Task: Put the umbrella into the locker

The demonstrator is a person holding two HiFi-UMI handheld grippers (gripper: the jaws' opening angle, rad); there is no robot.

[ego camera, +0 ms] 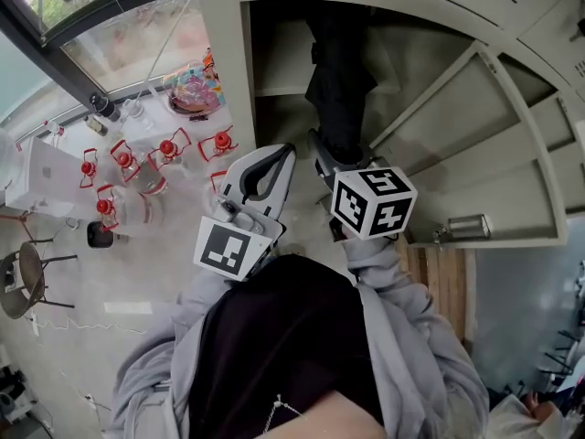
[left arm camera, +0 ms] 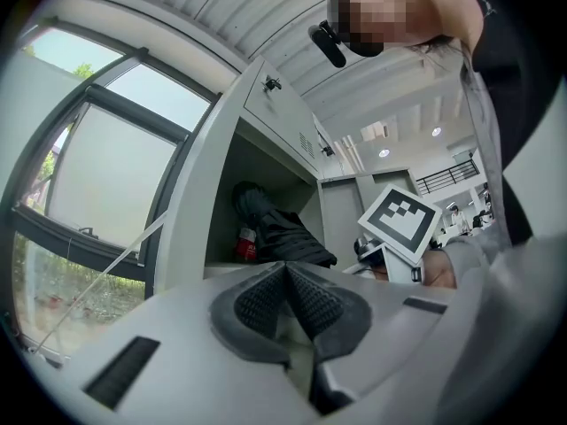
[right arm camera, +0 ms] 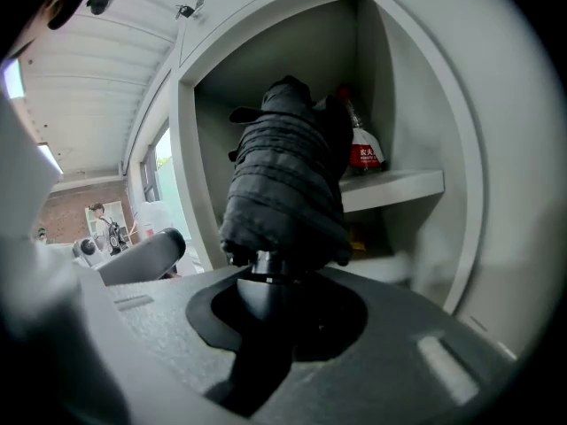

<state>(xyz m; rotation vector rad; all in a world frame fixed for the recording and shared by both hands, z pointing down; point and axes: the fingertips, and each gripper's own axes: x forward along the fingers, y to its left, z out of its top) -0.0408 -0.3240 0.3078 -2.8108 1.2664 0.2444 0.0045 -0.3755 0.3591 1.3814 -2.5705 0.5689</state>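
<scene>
Right gripper (right arm camera: pixel 266 295) clamped on the handle of the folded black umbrella (right arm camera: pixel 285 180); canopy inside the open locker (right arm camera: pixel 403 87). Left gripper (left arm camera: pixel 285 297) jaws pressed together, nothing between.

A grey jacket (ego camera: pixel 411 337) is worn over a black top (ego camera: pixel 283 337). A cube of black-and-white square markers is mounted on the left gripper (ego camera: pixel 277 158) and on the right gripper (ego camera: pixel 324 160).
</scene>
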